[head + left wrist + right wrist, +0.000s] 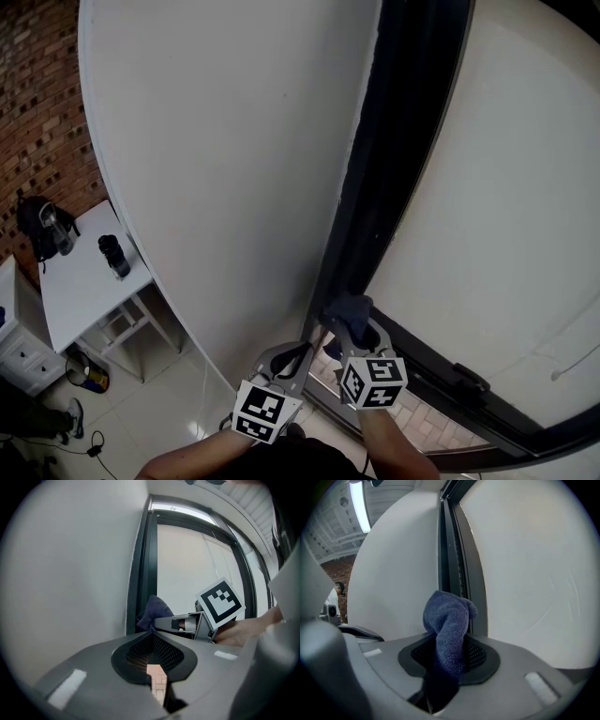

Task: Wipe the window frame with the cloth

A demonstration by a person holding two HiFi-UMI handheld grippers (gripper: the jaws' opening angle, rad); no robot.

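A dark window frame (394, 141) runs up between the white wall and the pale pane, and also shows as the frame (143, 573) and the frame (452, 550). My right gripper (345, 325) is shut on a blue cloth (347, 307), which sits against the frame's lower corner. The bunched cloth (447, 620) sticks out past the right gripper (447, 644) toward the frame. My left gripper (307, 345) hovers just left of and below it, shut with nothing held. From the left gripper (152, 637) the cloth (154, 611) and the right gripper (161, 620) show close ahead.
A white wall (234, 141) lies left of the frame. A white table (75, 281) below left carries a dark bottle (114, 255) and a black bag (42, 230). A brick wall (37, 94) stands behind it. A latch (469, 380) sits on the bottom frame rail.
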